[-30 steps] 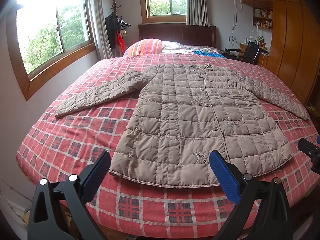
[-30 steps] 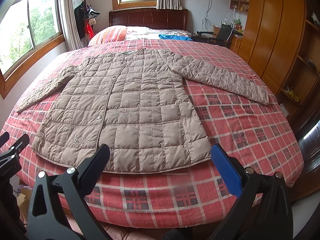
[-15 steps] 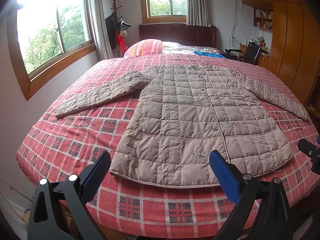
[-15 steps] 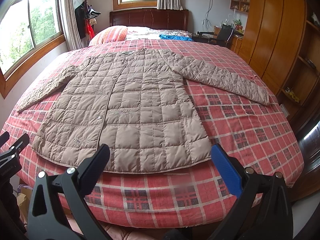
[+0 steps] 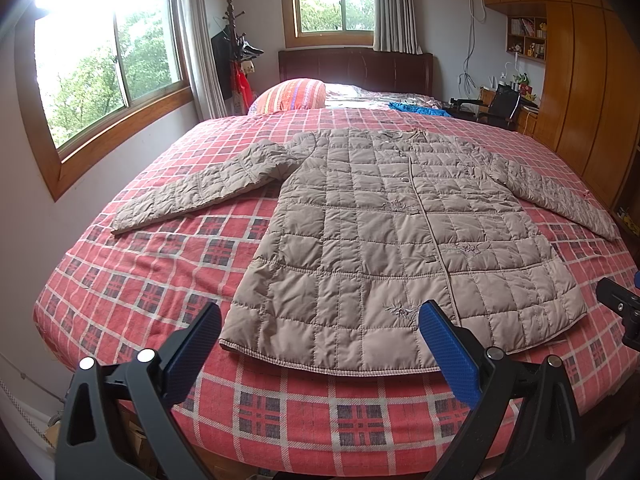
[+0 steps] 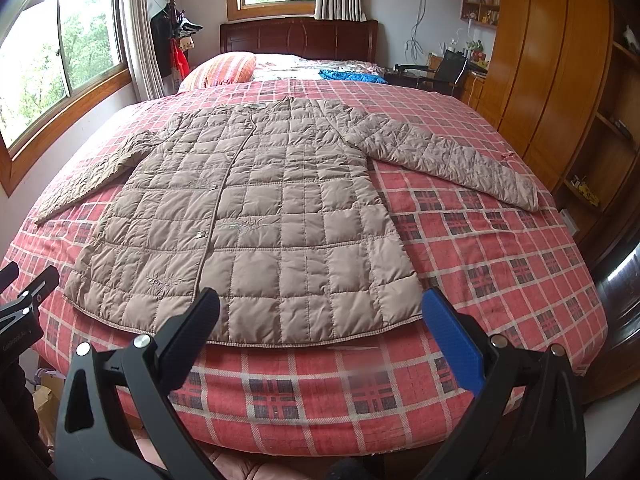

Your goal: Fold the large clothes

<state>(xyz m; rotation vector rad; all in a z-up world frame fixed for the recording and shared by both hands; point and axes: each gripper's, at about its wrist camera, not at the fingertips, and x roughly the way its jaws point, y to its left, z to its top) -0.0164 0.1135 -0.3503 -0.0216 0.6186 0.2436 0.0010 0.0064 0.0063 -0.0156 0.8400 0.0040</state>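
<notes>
A beige quilted coat [image 5: 384, 232] [image 6: 256, 216] lies flat and buttoned on the red plaid bed [image 5: 160, 280] [image 6: 500, 264], hem toward me, both sleeves spread outward. My left gripper [image 5: 320, 344] hovers open just short of the hem's left half, with nothing between its blue-padded fingers. Over the hem's right half my right gripper [image 6: 320, 328] is open too and holds nothing. Each gripper's edge shows at the side of the other's view.
A striped pillow [image 5: 292, 94] and a blue cloth [image 5: 416, 109] lie near the dark headboard [image 6: 300, 36]. Windows line the left wall, with a coat stand [image 5: 236, 52] in the corner. Wooden wardrobes [image 6: 560, 80] and a desk chair [image 6: 448, 68] stand to the right.
</notes>
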